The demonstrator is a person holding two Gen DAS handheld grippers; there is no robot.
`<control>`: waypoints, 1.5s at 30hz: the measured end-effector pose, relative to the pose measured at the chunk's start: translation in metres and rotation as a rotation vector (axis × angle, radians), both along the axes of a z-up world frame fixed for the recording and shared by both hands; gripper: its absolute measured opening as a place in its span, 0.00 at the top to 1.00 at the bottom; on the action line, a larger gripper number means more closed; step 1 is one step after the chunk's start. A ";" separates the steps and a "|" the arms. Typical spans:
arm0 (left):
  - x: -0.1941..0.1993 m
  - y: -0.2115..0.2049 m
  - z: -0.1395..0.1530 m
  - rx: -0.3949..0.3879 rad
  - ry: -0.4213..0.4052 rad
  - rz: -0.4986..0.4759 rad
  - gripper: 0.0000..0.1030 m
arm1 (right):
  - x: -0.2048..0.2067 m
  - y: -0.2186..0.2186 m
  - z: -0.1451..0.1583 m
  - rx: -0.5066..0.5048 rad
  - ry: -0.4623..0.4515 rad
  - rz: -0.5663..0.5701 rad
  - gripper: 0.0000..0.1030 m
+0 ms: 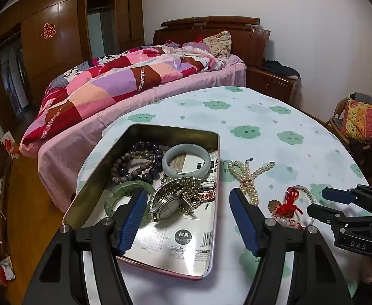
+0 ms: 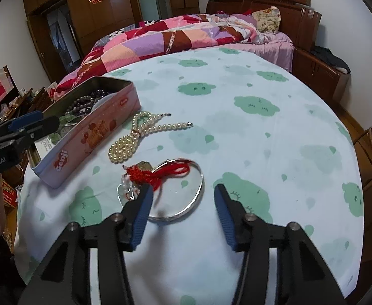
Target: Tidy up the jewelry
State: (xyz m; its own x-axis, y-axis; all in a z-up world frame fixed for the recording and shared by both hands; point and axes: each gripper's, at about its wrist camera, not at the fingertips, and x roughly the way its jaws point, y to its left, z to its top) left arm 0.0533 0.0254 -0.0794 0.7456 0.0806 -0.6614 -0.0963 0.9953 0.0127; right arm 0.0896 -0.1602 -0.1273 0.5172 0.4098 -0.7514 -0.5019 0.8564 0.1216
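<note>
Jewelry still loose on desk (image 2: 236,132): thin silver bangle (image 2: 186,208) w/ red knotted tassel charm (image 2: 158,174), cream pearl strand (image 2: 132,139) beside open pink tin (image 2: 84,137). Right claw (image 2: 183,213) apart over bangle; left claw (image 1: 186,218) apart over tin. Risk: tassel snags, bangle slips off pads.

Tin (image 1: 212,178) sat on table (image 2: 236,132), left side. In it: bead bracelets (image 1: 135,161) at far end, bangle (image 1: 185,161) to their right, watch (image 1: 167,204) nearer, w/ another bangle (image 1: 121,194) to its left. Pearl necklace (image 2: 132,137) lay just right of tin; tassel charm (image 2: 158,174) & ring bangle (image 2: 186,203) nearer, overlapping.
</note>
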 end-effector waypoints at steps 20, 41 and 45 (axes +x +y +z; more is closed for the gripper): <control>0.003 -0.006 -0.007 -0.008 0.021 -0.026 0.35 | 0.004 0.028 -0.005 0.069 0.033 0.103 0.90; -0.001 -0.004 -0.004 -0.017 0.009 -0.017 0.35 | 0.004 -0.036 0.059 0.183 -0.127 -0.066 0.92; 0.001 -0.014 -0.002 -0.028 0.004 -0.063 0.35 | 0.001 -0.043 0.069 0.196 -0.156 -0.082 0.92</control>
